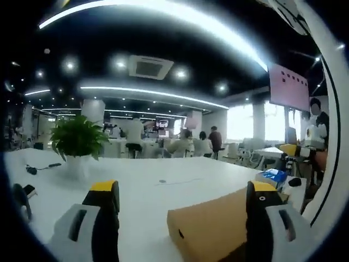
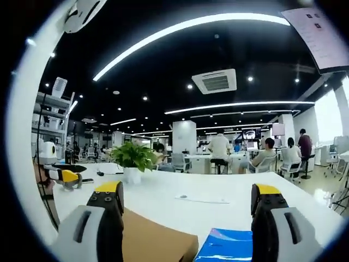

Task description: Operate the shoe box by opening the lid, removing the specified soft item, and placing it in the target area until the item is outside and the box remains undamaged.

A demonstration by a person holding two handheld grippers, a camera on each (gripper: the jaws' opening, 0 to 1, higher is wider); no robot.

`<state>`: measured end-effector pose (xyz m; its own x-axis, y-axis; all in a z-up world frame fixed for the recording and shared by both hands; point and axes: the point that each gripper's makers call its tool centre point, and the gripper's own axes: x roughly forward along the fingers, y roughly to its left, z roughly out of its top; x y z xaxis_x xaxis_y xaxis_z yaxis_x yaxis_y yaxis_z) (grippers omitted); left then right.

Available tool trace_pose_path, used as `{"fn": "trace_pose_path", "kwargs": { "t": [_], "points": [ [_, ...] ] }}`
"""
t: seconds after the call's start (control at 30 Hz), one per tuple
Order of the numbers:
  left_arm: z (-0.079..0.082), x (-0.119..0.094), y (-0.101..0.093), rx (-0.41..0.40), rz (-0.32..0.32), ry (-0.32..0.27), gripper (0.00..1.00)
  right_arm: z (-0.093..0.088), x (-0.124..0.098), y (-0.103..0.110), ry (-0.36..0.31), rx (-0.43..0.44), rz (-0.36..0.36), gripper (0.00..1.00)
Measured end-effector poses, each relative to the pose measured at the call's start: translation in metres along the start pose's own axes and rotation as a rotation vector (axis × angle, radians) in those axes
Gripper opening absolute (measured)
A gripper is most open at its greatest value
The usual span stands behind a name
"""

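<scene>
Jaws wide apart on both grippers, holding nothing. Left gripper [image 1: 182, 199]: box [image 1: 218, 229] lies on table [image 1: 147, 191] btwn jaws, nearer right one, lid shut. Right gripper [image 2: 188, 204]: box [image 2: 152, 240] by left jaw, blue item [image 2: 226, 245] beside it.

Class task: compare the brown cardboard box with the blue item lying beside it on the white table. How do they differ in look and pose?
The cardboard box is plain brown and stands thicker; the blue item is bright blue with printed markings and lies flat. In the right gripper view, the box sits near the left jaw and the blue item nearer the right jaw. Both rest on the white table, untouched by the open gripper.
</scene>
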<state>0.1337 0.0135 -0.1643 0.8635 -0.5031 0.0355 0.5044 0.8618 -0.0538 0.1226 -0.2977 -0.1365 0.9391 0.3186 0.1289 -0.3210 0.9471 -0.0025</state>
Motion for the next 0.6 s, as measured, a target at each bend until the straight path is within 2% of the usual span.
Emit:
{"fn": "trace_pose_path", "kwargs": {
  "t": [0.07, 0.13, 0.3, 0.47, 0.53, 0.57, 0.6],
  "points": [
    [0.000, -0.001, -0.004, 0.003, -0.004, 0.006, 0.99, 0.000, 0.001, 0.001, 0.000, -0.003, 0.004, 1.00],
    [-0.015, -0.004, -0.003, -0.027, -0.004, 0.078, 0.99, -0.002, 0.002, 0.001, 0.013, 0.011, 0.000, 1.00],
    [-0.017, -0.005, -0.004, -0.027, -0.016, 0.064, 0.99, -0.001, 0.002, 0.005, 0.012, 0.001, 0.003, 1.00],
    [-0.022, -0.004, -0.001, -0.034, -0.002, 0.087, 0.99, -0.005, 0.002, 0.009, 0.034, -0.022, 0.011, 1.00],
    [-0.021, -0.003, -0.002, -0.033, -0.010, 0.082, 0.99, -0.007, 0.003, 0.008, 0.049, -0.029, 0.007, 1.00],
    [-0.021, -0.002, -0.002, -0.041, -0.016, 0.085, 0.99, -0.012, 0.003, 0.004, 0.074, -0.067, -0.007, 1.00],
    [-0.027, -0.002, -0.002, -0.064, -0.011, 0.118, 0.99, -0.015, 0.003, 0.003, 0.093, -0.088, -0.014, 1.00]
  ]
}}
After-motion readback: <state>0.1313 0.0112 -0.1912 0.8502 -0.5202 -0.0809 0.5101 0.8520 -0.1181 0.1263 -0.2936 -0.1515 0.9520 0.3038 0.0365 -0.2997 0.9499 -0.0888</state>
